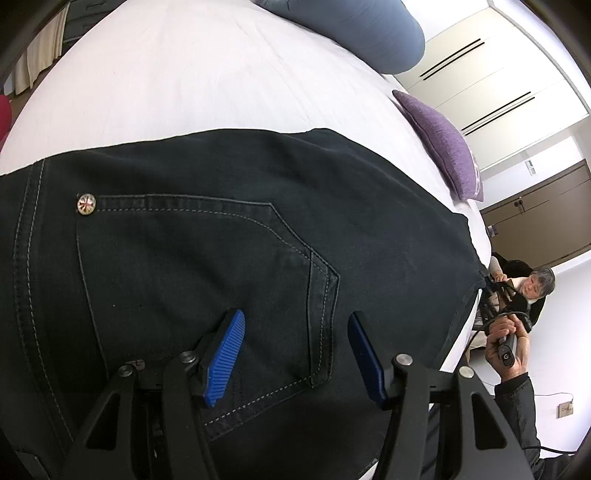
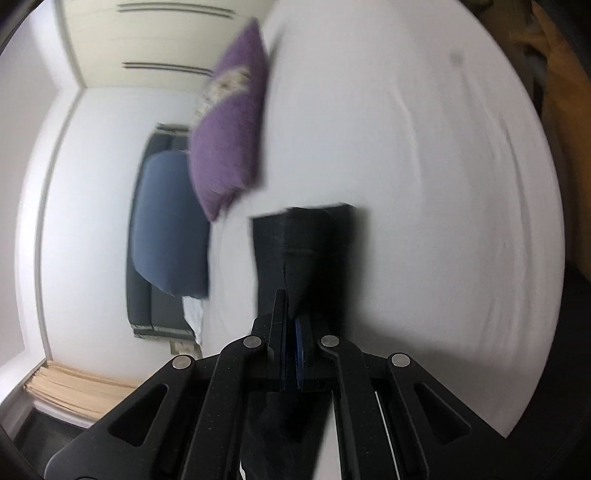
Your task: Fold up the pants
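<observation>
Black pants lie flat on the white bed, back pocket and a metal rivet facing up. My left gripper hovers just over the pocket, its blue pads apart with nothing between them. In the right wrist view, which is blurred by motion, my right gripper is shut on a bunched dark end of the pants, which sticks out past the fingertips over the sheet. In the left wrist view a hand holds the right gripper at the bed's right edge, at the pants' far end.
A purple cushion lies on the bed's right side, also the purple cushion in the right view. A blue pillow lies at the head. Another person sits beyond the bed. Wardrobe doors stand behind.
</observation>
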Motion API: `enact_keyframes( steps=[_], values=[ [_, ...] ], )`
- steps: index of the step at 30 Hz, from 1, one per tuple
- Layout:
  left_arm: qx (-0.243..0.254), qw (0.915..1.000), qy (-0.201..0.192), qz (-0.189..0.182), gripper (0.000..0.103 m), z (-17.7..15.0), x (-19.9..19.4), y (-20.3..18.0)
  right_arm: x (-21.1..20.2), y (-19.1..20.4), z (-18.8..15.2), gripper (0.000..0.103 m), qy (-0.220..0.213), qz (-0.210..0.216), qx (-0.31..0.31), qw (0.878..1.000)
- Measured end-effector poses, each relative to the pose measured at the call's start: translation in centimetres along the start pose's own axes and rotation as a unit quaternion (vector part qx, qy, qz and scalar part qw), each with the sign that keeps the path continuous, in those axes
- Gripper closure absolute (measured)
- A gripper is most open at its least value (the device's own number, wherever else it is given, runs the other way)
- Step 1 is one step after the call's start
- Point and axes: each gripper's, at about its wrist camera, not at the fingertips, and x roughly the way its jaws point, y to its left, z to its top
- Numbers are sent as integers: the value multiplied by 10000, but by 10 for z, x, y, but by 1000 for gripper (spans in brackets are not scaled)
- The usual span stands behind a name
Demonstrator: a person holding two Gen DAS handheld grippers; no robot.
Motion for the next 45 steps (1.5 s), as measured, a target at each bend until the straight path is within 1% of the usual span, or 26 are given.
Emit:
enact_keyframes(
  steps=[2,3,7,8,10,13,14,18,22,24,27,29,31,32,35,37,38,39,42,43,44,45],
  values=[
    [-3,10000,-14,-10,43,-2,-3,3,2,-8,3,100,15,199,275,9994],
    [-3,10000,-19,-7,43,-3,-3,3,2,-8,4,100,-36,263,299,9992],
    [22,10000,-8,0,43,-3,-3,3,4,0,17,100,-247,271,192,9991],
    [15,10000,-8,-10,43,-3,-4,3,4,0,23,100,-324,186,151,9992],
    [7,10000,-21,-26,43,-4,-4,4,11,1,31,100,-269,76,146,9995],
    [34,10000,-35,-26,43,-6,-5,4,20,9,33,101,-274,-213,-205,9992],
    [46,10000,-29,-28,43,-6,-5,4,23,13,35,101,-280,-244,-259,9990],
    [57,10000,-24,-64,43,-6,-5,5,31,13,40,101,-305,-244,-71,9992],
    [30,9999,-69,-109,43,-7,-6,6,17,14,34,101,-447,-384,-122,9982],
    [41,9999,-65,-117,43,-7,-6,7,10,11,31,101,-452,-394,-67,9982],
    [19,9999,-60,-126,43,-6,-7,8,8,14,30,101,-480,-530,-152,9973],
    [21,9999,-65,-126,43,-6,-8,8,5,15,27,101,-523,-547,-28,9971],
    [17,9999,-73,-132,43,-6,-9,9,1,19,24,101,-609,-640,-110,9960],
    [20,9999,-71,-136,43,-6,-8,9,1,22,23,101,-620,-747,-255,9950],
    [43,9998,-49,-173,43,-6,-8,9,12,16,32,101,-442,-800,-250,9955],
    [17,9998,-59,-211,43,-6,-8,11,23,17,37,101,-243,-886,-507,9945],
    [10,9997,-69,-223,43,-6,-9,12,23,18,37,101,-209,-885,-560,9943],
    [14,9997,-81,-227,43,-7,-9,12,19,19,37,98,-183,-836,-606,9945],
    [42,9997,-109,-222,43,-8,-10,13,3,17,33,96,-206,-737,-633,9951],
    [43,9997,-114,-227,43,-9,-10,13,-8,16,28,96,-316,-797,-648,9942],
    [38,9996,-122,-240,43,-9,-10,13,-15,16,23,89,-410,-957,-687,9922],
    [36,9996,-128,-246,43,-10,-11,14,-24,16,17,73,-523,-1125,-761,9894]
  ],
)
